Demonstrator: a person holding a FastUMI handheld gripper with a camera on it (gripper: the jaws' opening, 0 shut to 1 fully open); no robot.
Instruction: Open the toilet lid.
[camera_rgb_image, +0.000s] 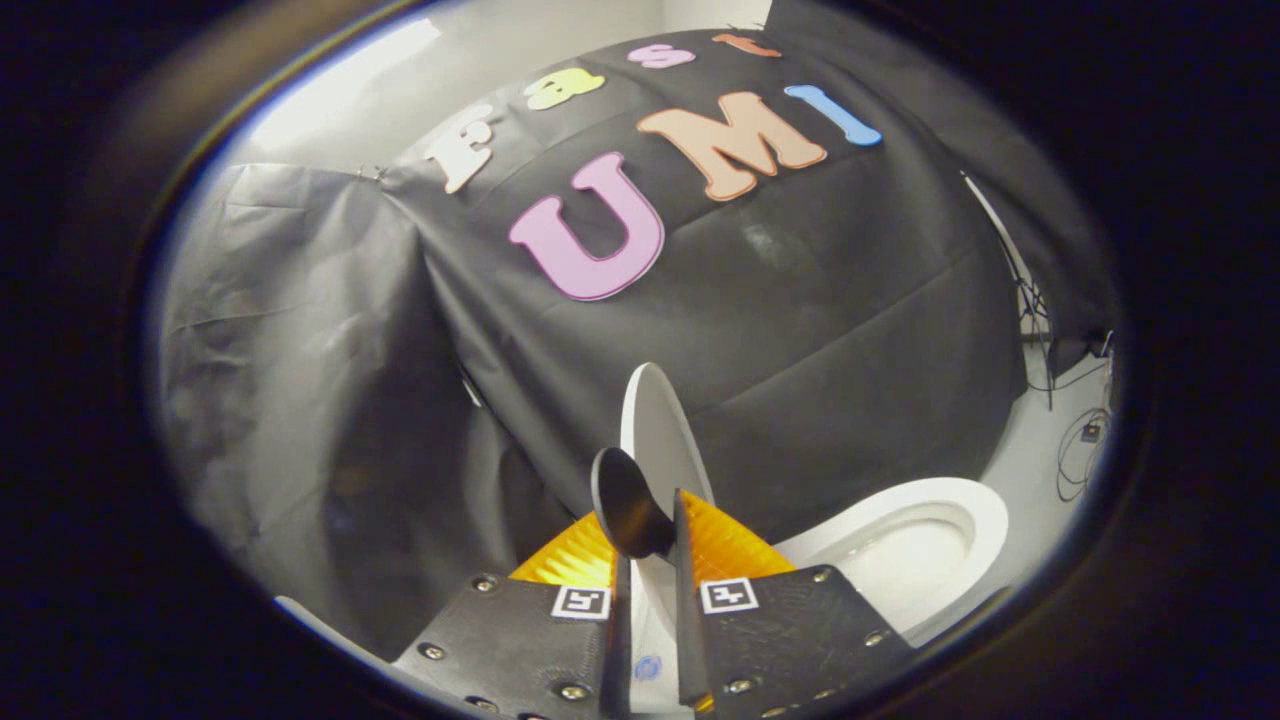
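Fingers (725, 545) of gripper (648, 540) clamped on toilet lid (660, 425), pads either side of its thin edge. Lid raised edge-on, near upright, long axis running up and away from fingertips. Bowl (900, 550) exposed off to the right, well clear. Looks nearly done.

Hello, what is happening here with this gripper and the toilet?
A person's hand-held gripper is lifting the toilet lid. Its two fingers are closed on the lid's edge, one on each side, and the white lid stands raised, nearly upright, edge-on just ahead of the fingers. Beside it, the toilet bowl is already uncovered and open to view. Some cables lie on the floor beyond the bowl. The lid looks almost fully open.
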